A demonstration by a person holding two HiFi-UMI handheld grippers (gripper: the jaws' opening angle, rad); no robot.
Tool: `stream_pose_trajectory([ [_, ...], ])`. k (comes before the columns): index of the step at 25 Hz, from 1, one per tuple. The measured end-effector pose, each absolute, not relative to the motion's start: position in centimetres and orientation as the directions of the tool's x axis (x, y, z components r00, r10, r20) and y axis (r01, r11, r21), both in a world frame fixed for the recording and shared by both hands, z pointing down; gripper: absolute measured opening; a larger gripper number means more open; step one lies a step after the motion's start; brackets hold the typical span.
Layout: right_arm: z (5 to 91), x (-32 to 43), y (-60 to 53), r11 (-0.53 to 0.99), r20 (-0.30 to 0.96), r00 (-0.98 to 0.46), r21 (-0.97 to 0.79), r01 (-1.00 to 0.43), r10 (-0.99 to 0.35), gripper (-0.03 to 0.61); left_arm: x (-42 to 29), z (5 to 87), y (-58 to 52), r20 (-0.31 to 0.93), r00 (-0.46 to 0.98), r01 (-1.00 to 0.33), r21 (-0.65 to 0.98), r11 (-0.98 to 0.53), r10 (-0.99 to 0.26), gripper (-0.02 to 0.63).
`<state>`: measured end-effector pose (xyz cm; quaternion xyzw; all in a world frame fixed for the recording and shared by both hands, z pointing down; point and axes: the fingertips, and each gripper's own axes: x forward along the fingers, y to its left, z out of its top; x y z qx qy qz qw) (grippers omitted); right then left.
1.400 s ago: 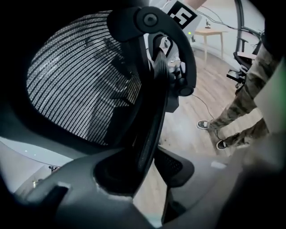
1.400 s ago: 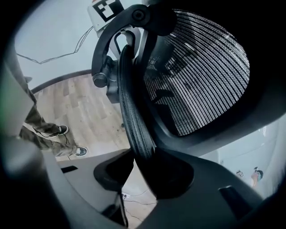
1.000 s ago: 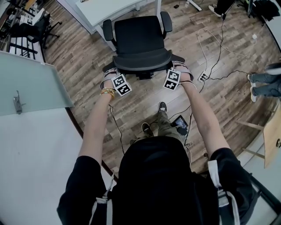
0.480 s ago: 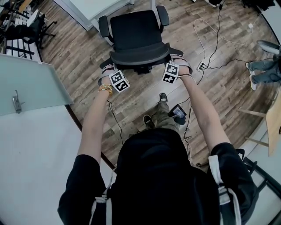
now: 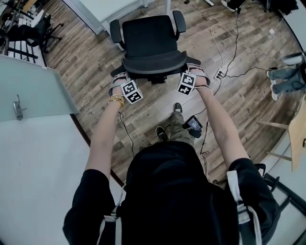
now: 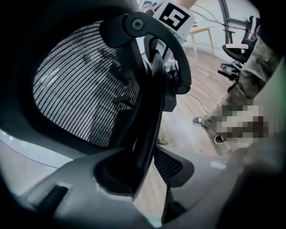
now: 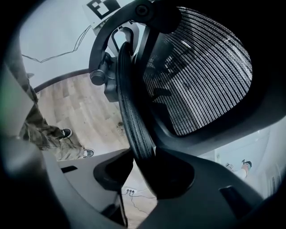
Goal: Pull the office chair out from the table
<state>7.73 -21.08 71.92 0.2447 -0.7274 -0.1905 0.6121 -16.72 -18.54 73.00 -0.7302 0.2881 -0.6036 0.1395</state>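
Farthest left of the office chair (image 5: 150, 38) stood a frosted glass panel (image 5: 33, 91), well apart from it across the wooden floor (image 5: 91, 62). Nearer, at the left end of the chair's curved backrest (image 5: 154, 63), the left gripper (image 5: 119, 77) was held in the person's left hand (image 5: 117, 88). In the left gripper view the left gripper (image 6: 139, 148) had its jaws spread fairly wide. The dark rim of the backrest (image 6: 149, 103) ran up between them with both tips pressed against it, so the rim was held. The office chair itself stood on the floor straight ahead of the person. Its black seat faced away from them, whole in view and just beside the near edge of the white table (image 5: 107, 8). Its back was turned toward the person's shoes (image 5: 162, 131). At the right end of the backrest sat the right gripper (image 5: 195, 72). In the right gripper view the right gripper (image 7: 142, 150) likewise had its jaws well apart and clamped on the backrest rim (image 7: 134, 112), with the mesh (image 7: 201, 71) spreading to one side. Right of the chair a white power strip (image 5: 220, 74) lay on the floor near the right gripper, with cables trailing off it. Farther right, well apart from the chair, another person's legs (image 5: 284, 79) showed at the edge.
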Motion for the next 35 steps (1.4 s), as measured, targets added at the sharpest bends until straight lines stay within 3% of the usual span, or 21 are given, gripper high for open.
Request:
stream_pose_trajectory([
  [23,71.8,5.7,-13.9,0.817,0.815,-0.077,0.564,-0.12,-0.574,0.135,-18.4,72.5,-12.1,0.747,0.159,-0.271,-0.595,-0.756,-0.645,0.179],
  [35,71.8,5.6,-10.2,0.814,0.809,-0.099,0.569,-0.114,-0.579,0.135,-18.5,72.5,-8.8,0.752,0.111,-0.314,-0.594,-0.741,-0.65,0.192],
])
